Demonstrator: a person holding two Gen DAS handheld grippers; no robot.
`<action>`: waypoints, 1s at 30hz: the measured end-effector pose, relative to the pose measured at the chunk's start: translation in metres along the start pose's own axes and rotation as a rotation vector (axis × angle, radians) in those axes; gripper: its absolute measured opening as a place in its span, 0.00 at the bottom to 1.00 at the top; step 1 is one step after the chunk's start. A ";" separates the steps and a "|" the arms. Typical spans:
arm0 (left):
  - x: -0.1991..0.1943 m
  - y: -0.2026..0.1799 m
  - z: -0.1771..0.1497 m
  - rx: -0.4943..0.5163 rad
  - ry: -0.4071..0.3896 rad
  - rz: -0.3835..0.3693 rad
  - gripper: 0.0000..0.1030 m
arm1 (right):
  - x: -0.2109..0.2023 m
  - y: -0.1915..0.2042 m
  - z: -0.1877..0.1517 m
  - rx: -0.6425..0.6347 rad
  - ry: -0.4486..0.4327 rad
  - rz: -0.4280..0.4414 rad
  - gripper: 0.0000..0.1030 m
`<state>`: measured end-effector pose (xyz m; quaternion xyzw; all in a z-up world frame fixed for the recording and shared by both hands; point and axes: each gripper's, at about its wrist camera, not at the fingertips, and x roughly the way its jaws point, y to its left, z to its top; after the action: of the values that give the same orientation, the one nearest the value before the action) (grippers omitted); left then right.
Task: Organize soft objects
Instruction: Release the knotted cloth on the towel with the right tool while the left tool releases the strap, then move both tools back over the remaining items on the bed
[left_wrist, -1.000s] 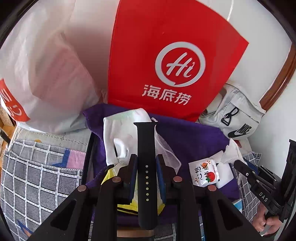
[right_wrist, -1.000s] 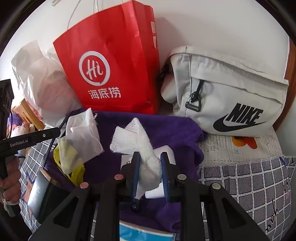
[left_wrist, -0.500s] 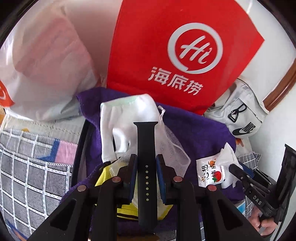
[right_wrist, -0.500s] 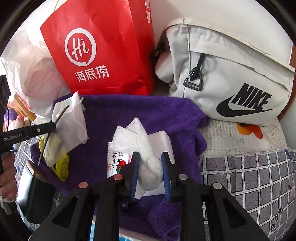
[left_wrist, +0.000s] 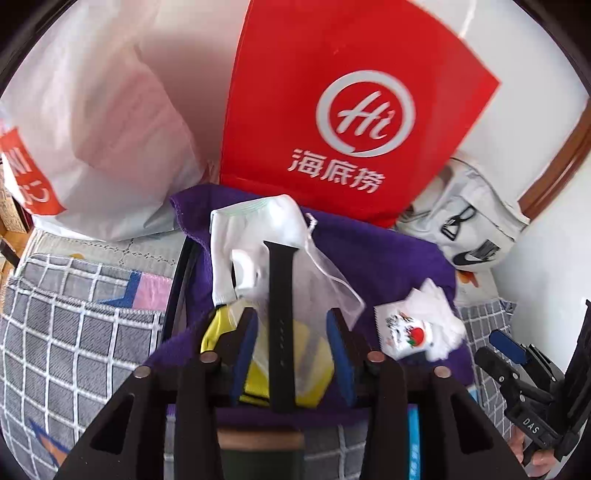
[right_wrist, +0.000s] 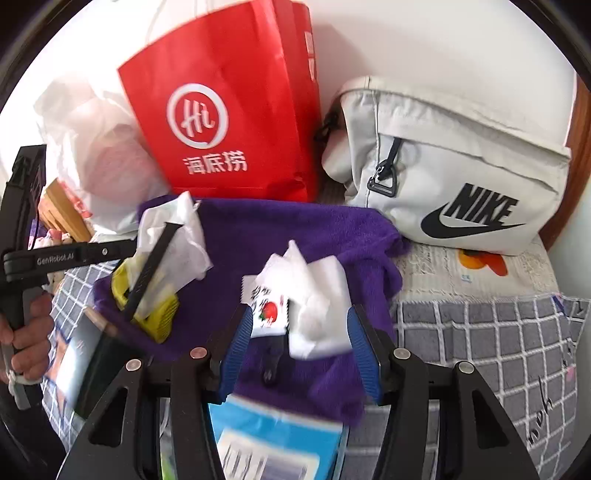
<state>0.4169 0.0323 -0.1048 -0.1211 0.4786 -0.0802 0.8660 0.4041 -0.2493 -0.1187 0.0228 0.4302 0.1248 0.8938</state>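
As it sags, plastic bag (left_wrist: 99, 122) shows pink contents.

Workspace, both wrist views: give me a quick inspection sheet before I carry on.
Surface: grey checked bedcover, with a purple towel spread on it.
Job's things: black watch strap lying over a white pouch and a yellow item; white tissue wad beside a strawberry-print sachet.
Clutter: red paper bag, grey Nike bag, white plastic bag, blue packet.
Grippers: left gripper opening, strap between the jaws, pads clear; right gripper opening, tissue between the jaws, pads clear.
Cables: nothing seen.
Surroundings: white wall, wooden trim at right.
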 end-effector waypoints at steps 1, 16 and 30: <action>-0.006 -0.002 -0.004 0.003 -0.005 -0.002 0.40 | -0.007 0.002 -0.003 -0.004 -0.006 -0.003 0.53; -0.105 0.000 -0.083 0.002 -0.059 -0.002 0.42 | -0.107 0.047 -0.093 0.018 -0.054 0.104 0.61; -0.113 0.026 -0.164 -0.030 -0.034 -0.040 0.43 | -0.112 0.108 -0.189 -0.184 -0.012 0.141 0.61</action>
<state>0.2185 0.0636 -0.1052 -0.1448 0.4624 -0.0882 0.8703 0.1686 -0.1846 -0.1363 -0.0281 0.4090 0.2263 0.8836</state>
